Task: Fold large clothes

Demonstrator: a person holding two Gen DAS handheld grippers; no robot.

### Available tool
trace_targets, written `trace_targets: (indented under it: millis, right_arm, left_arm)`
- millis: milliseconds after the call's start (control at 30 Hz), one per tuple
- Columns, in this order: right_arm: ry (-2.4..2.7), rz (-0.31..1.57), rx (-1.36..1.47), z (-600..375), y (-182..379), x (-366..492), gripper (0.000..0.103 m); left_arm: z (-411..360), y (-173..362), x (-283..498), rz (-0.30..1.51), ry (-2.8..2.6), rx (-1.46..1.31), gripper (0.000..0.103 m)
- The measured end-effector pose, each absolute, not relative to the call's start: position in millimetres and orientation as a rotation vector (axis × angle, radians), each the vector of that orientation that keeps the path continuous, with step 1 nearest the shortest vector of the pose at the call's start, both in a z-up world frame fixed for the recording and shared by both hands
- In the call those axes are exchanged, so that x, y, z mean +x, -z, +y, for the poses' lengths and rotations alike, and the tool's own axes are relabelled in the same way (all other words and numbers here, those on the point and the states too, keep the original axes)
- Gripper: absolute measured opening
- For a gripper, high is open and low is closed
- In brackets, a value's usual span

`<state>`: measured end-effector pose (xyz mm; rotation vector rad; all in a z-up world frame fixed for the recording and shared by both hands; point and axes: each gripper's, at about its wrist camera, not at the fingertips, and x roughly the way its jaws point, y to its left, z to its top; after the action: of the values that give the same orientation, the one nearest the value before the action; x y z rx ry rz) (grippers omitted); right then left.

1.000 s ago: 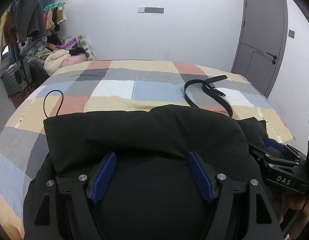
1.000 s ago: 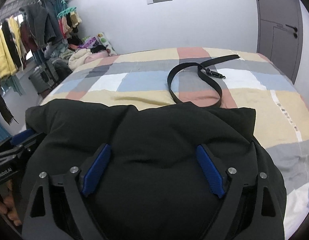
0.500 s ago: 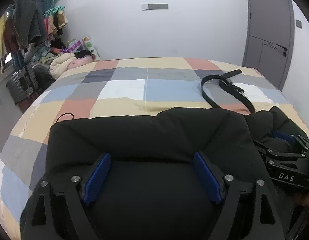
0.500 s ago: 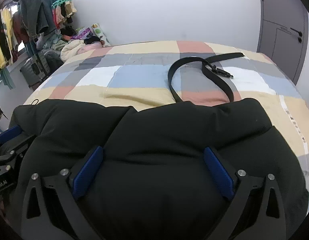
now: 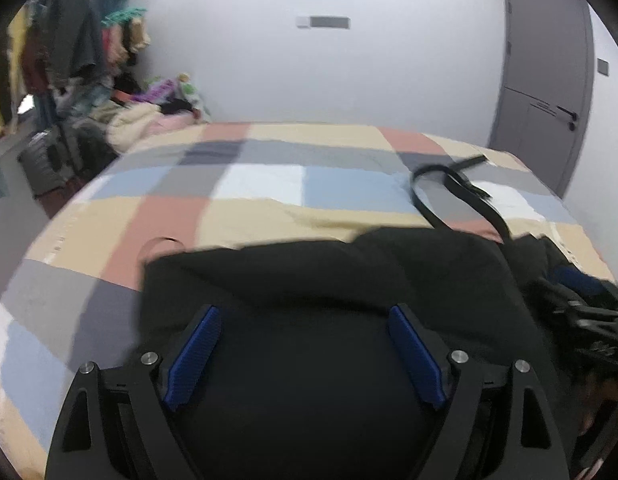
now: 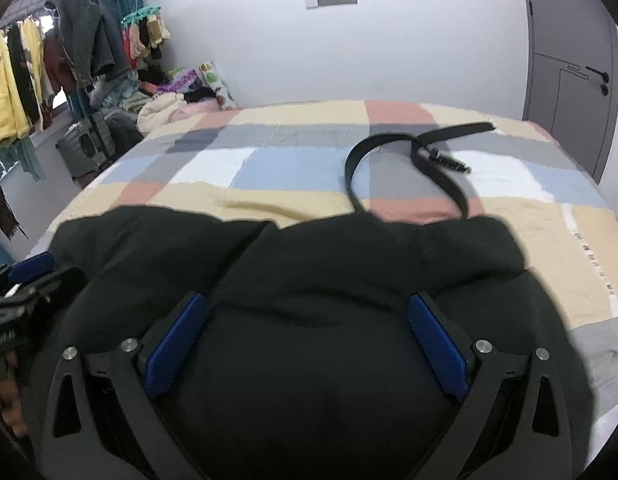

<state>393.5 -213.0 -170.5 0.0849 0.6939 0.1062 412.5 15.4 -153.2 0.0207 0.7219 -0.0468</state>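
Note:
A large black garment (image 5: 309, 272) lies bunched at the near edge of the checked bed; it also shows in the right wrist view (image 6: 349, 264). My left gripper (image 5: 305, 316) stands wide apart with thick black cloth bulging between its blue pads (image 5: 197, 348). My right gripper (image 6: 305, 304) stands the same way, with cloth filling the gap between its blue pads (image 6: 433, 340). The right gripper shows at the right edge of the left wrist view (image 5: 581, 304). The left gripper shows at the left edge of the right wrist view (image 6: 25, 280).
A black belt (image 6: 425, 160) lies looped on the checked bedspread (image 6: 293, 168) just beyond the garment, also in the left wrist view (image 5: 461, 196). A clothes rack (image 6: 49, 64) and a pile of clothes (image 6: 165, 100) stand left. A grey door (image 5: 545, 80) is at right.
Both grippers have risen and tipped back with the garment; the view shifted right and the far fold of the cloth moved up the bed toward the belt. The jaws stayed as wide.

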Motion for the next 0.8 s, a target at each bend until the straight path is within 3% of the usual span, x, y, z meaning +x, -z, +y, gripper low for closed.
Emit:
trace_targets:
  millis: [233, 500, 800]
  right_arm:
    - [-0.054, 0.688, 0.057, -248.4, 162.6, 368.2, 0.100]
    - [-0.052, 0.764, 0.088, -259.7, 198.7, 379.6, 0.101]
    - [-0.045, 0.770, 0.131, -262.6, 203.6, 379.9, 0.102]
  left_arm:
    - [46.2, 155.0, 404.9, 0.724, -0.064, 0.047, 0.086]
    - [60.2, 182.1, 408.8, 0.789, -0.031, -0.029, 0.086]
    - [65.8, 188.4, 407.3, 0.793, -0.020, -0.070, 0.087]
